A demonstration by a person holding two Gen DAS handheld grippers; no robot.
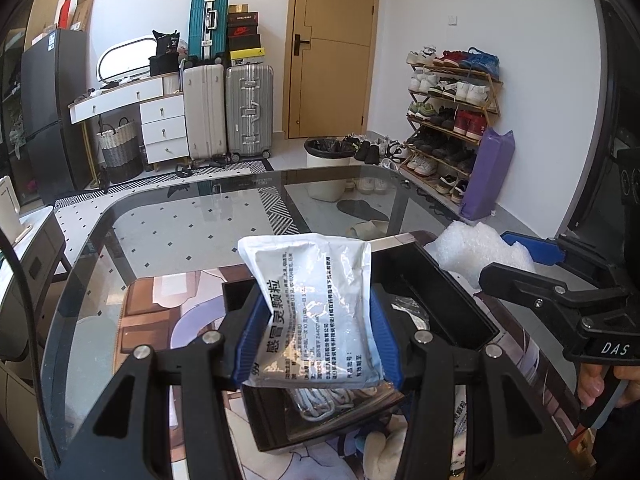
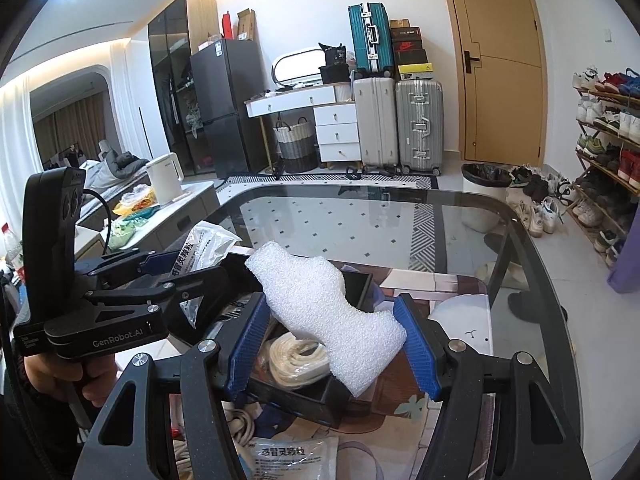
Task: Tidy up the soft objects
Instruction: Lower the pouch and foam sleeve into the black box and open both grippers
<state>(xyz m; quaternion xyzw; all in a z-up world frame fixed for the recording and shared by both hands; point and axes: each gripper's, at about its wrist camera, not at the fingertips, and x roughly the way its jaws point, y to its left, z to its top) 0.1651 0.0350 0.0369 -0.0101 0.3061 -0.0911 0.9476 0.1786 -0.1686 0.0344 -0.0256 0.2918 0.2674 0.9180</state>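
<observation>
Sachet (image 1: pixel 316 312) above black box (image 1: pixel 440 280).

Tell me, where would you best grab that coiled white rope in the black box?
Take the coiled white rope across its bundled loops, coming from straight above: the black box walls block the sides. Both claws are full now, so one must unload first.

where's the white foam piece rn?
The white foam piece is clamped in the right gripper, held above the black box on the glass table; the left wrist view shows it at right.
</observation>
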